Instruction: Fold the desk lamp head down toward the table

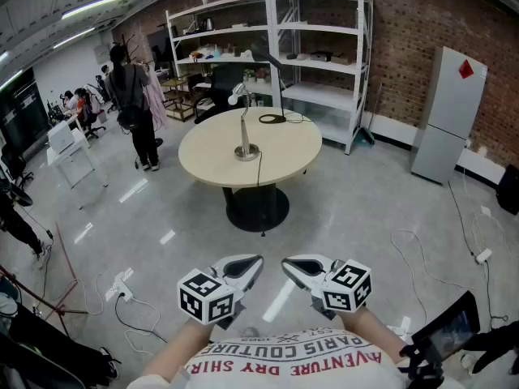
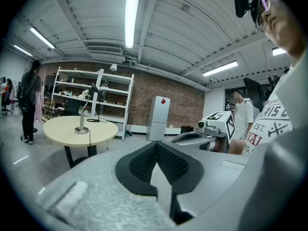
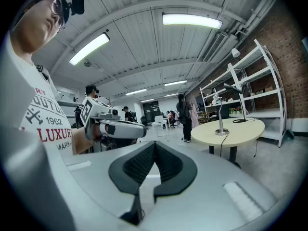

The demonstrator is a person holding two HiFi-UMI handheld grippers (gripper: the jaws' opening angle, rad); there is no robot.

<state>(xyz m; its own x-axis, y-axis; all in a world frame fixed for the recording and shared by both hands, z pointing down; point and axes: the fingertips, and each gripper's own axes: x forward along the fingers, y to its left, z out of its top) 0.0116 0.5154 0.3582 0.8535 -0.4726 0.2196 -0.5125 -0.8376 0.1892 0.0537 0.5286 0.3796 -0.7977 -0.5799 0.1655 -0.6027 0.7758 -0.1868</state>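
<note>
A silver desk lamp (image 1: 244, 128) stands upright on its round base on a round beige table (image 1: 211, 156) in the middle of the room, its white head (image 1: 237, 96) raised; it also shows small in both gripper views, the lamp (image 2: 82, 117) at left and the lamp (image 3: 220, 117) at right. A black lamp (image 1: 277, 83) stands behind it. My left gripper (image 1: 253, 263) and right gripper (image 1: 290, 266) are held side by side close to my body, far from the table. Both are shut with nothing between the jaws, as seen on the left gripper (image 2: 156, 146) and the right gripper (image 3: 154, 146).
White shelving (image 1: 316, 47) lines the brick wall behind the table. A grey cabinet (image 1: 448, 116) stands at right. A person (image 1: 134, 96) stands left of the table, others sit further back. Cables and a power strip (image 1: 122, 286) lie on the floor.
</note>
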